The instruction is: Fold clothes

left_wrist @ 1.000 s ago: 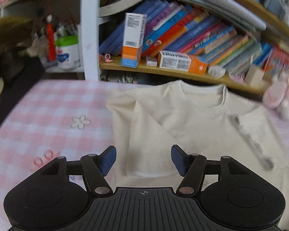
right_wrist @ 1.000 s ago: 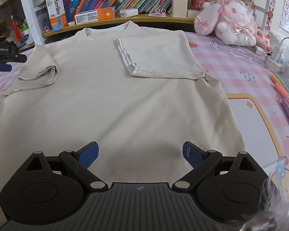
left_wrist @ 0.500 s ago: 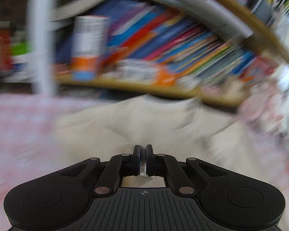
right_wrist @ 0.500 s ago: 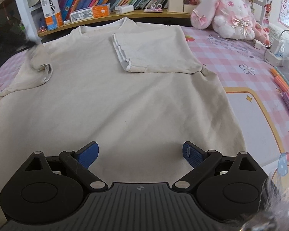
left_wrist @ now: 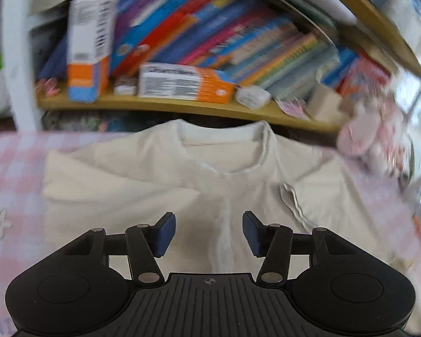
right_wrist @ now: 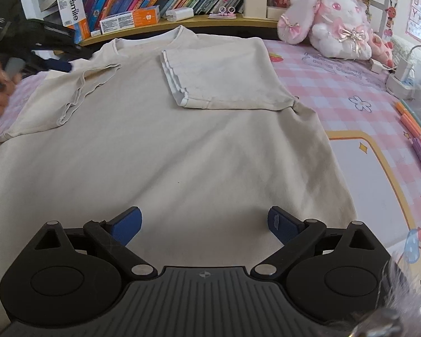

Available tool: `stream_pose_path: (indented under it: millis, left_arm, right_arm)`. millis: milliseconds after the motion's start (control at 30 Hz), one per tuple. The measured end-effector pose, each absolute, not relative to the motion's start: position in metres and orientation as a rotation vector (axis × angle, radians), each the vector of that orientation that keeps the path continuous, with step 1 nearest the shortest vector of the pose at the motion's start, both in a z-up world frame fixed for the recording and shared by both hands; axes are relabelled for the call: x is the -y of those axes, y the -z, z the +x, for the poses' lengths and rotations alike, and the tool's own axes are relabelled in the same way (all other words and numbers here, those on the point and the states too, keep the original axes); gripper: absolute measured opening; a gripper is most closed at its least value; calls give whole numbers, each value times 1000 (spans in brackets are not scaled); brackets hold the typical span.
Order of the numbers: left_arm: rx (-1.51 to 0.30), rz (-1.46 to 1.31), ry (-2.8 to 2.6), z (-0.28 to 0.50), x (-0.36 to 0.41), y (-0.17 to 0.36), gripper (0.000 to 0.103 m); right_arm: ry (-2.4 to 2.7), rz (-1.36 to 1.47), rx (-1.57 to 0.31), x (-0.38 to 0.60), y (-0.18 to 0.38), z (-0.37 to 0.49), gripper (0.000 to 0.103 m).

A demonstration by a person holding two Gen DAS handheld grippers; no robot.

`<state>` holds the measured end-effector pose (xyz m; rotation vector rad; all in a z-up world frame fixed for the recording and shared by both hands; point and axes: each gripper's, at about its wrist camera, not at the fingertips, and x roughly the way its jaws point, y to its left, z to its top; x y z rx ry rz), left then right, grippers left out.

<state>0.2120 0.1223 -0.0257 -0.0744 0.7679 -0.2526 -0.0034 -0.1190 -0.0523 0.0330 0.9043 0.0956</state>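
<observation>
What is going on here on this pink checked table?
A person with a gripper in each hand is folding a cream T-shirt spread flat on the table. Both sleeves are already folded in over the chest. The left gripper is opening with nothing between its pads; the right gripper hovers open over the hem.

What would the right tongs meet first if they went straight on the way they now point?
Most likely the cream T-shirt lying flat on the table: the right tongs are open, angled down over its lower body, with nothing between. How soon is unclear.

Cream T-shirt (right_wrist: 182, 146), pink gingham tablecloth (right_wrist: 336, 84) (white flowers), blue-padded jaws
</observation>
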Motion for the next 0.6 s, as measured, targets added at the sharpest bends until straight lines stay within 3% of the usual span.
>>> stream_pose_path:
  millis: [100,233,433,533,600]
  left_arm:
    - [-741,80,214,218,-97,34,44]
    - [-771,181,184,228,-86,48,2]
    - [-643,-183,195,208,-126,45,4]
    - [-791,-208,203,228,-129,53,25]
    - [-848,-257,236,238,-140,50,30]
  right_arm:
    - [-106,19,-907,118,52,-4,97]
    - [-106,16,-906,119,53,-4,98]
    - [-109,11,-901,120,54,-4,98]
    - [-103,9,-903,119,54,-1,99]
    - [-102,7,-904,118,54,1,99]
